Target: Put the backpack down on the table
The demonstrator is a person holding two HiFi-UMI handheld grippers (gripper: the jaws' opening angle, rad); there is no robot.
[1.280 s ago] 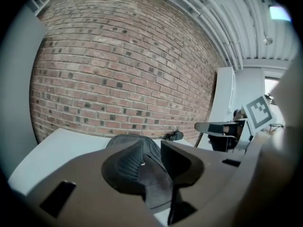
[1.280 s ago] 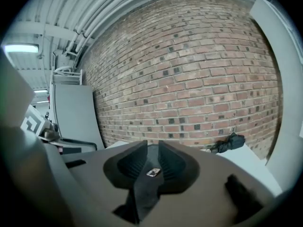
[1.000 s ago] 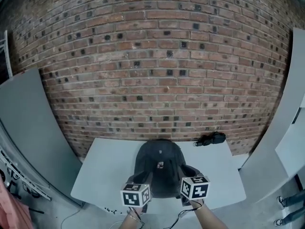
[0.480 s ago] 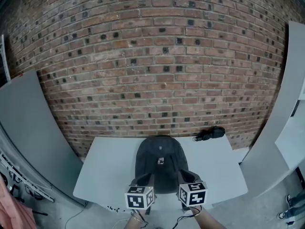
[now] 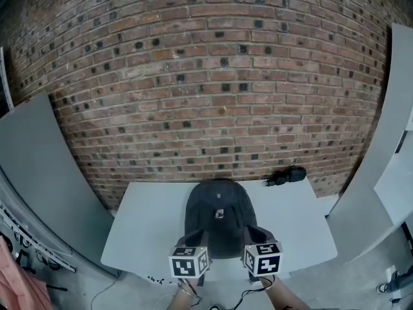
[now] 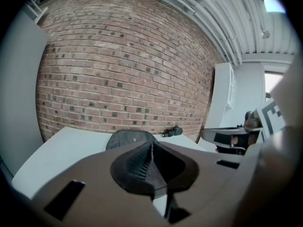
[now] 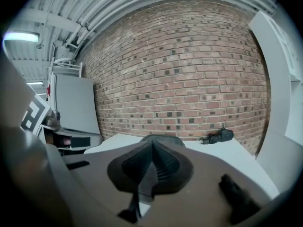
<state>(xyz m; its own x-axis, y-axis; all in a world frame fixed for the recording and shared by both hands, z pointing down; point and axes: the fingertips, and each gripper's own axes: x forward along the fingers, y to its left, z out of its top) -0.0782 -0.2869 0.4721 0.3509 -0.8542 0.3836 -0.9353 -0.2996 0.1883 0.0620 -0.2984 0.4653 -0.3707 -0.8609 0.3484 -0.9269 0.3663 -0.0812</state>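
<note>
A dark grey backpack (image 5: 218,213) lies flat on the white table (image 5: 145,221), its top towards the brick wall. Its two shoulder straps run from its near end to my grippers. My left gripper (image 5: 194,246) is shut on the left strap (image 6: 166,203), which hangs down below the closed pads. My right gripper (image 5: 256,241) is shut on the right strap (image 7: 137,197) in the same way. The backpack's body shows beyond the closed jaws in the left gripper view (image 6: 129,137) and the right gripper view (image 7: 161,138).
A small black object (image 5: 288,174) lies at the table's back right corner, close to the brick wall (image 5: 213,95). Grey panels stand to the left (image 5: 39,166) and right (image 5: 387,166) of the table. Bare tabletop lies on both sides of the backpack.
The right gripper has drifted slightly towards the table's near edge. The backpack stays in the same place on the table, and the left gripper has hardly moved.
</note>
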